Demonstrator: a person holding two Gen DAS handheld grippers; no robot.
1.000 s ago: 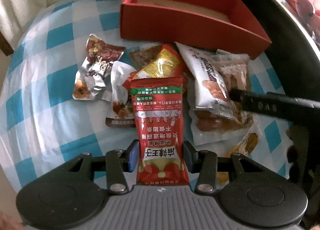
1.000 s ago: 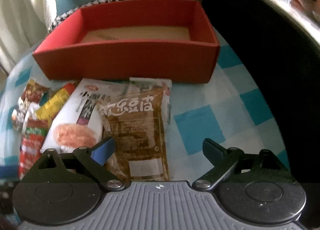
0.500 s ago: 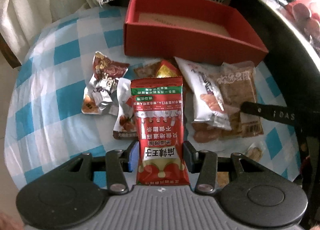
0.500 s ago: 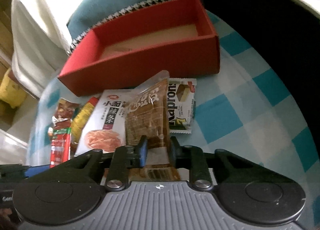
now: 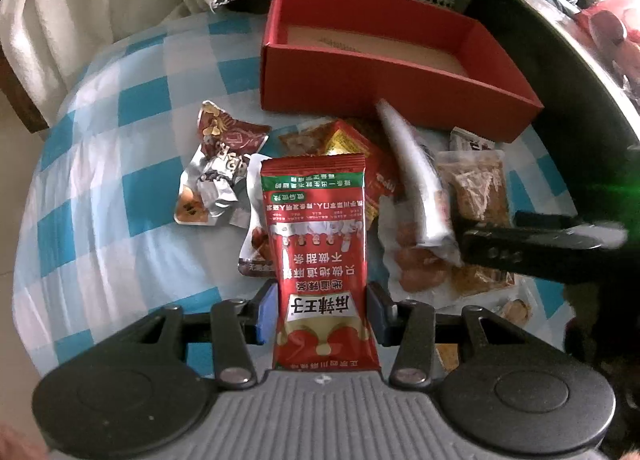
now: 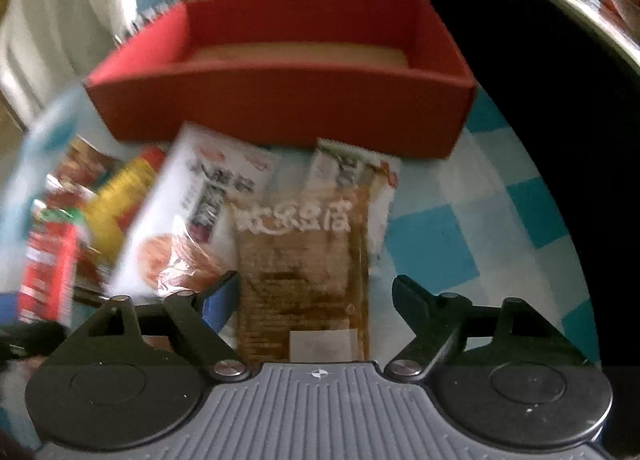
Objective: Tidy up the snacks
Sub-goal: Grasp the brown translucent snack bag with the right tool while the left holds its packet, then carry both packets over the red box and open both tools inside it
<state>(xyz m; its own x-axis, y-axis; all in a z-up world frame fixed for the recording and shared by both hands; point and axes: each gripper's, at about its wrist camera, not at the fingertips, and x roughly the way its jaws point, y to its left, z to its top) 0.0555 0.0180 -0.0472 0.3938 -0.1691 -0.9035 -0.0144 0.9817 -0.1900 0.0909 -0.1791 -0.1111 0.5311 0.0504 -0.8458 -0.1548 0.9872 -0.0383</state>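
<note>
My left gripper is shut on a tall red snack packet, which stands upright above the pile. The red open box stands behind, holding only its brown floor. A brown tofu-snack packet lies flat on the cloth between the jaws of my right gripper. Those jaws are opening, and the pads stand clear of the packet. The same box sits just beyond it. A white packet lies to the left, seen curled and blurred as the white packet. One of the right gripper's fingers reaches in from the right.
A crumpled silver and brown wrapper, a yellow packet and a wafer packet lie in the pile on the blue-checked cloth. A dark curved edge borders the right side. White fabric hangs at the left.
Half a second ago my right gripper was shut on the brown packet and held it up. Now its jaws are apart and the packet lies flat. The left gripper keeps its hold.
</note>
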